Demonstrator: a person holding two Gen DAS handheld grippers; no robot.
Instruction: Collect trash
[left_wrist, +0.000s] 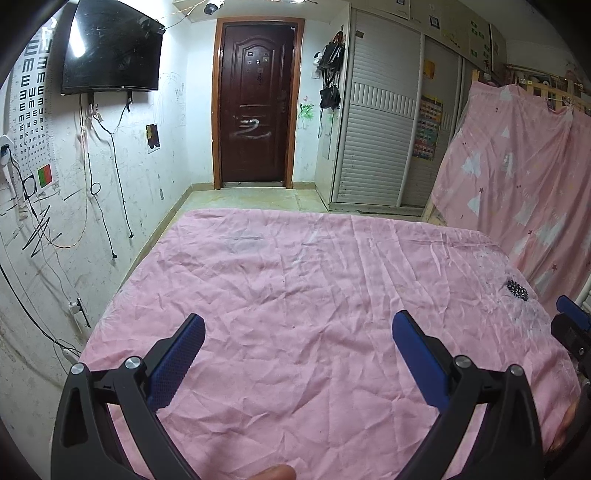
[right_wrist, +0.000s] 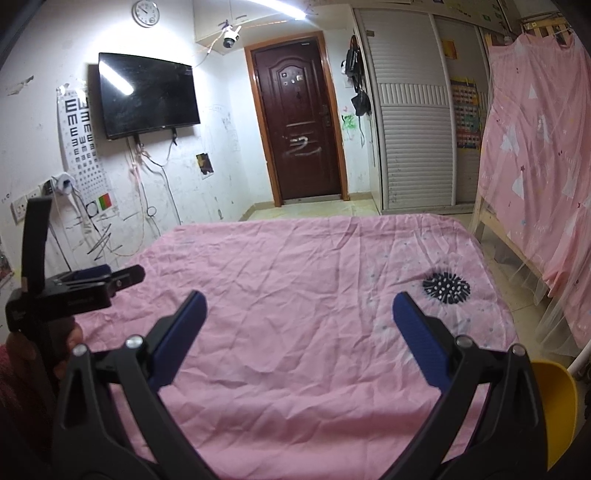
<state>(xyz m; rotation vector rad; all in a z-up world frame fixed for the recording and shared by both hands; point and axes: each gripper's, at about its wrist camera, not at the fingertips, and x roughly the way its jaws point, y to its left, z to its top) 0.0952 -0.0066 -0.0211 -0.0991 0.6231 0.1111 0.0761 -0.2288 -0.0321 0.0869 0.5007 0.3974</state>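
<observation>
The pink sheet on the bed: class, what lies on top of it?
On the pink sheet only a black dotted flower print shows; no trash visible. Both open grippers hide its near edge.

Bright ceiling tube light (right_wrist: 280, 9) glares off the television (right_wrist: 147, 94); sharp focus, fisheye-bent, vignetted edges.

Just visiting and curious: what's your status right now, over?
Left gripper open, empty. Right gripper open, empty. Both over pink bedsheet; no trash in view, only a black spiky print. Yellow bin at right. Nothing in the way.
</observation>
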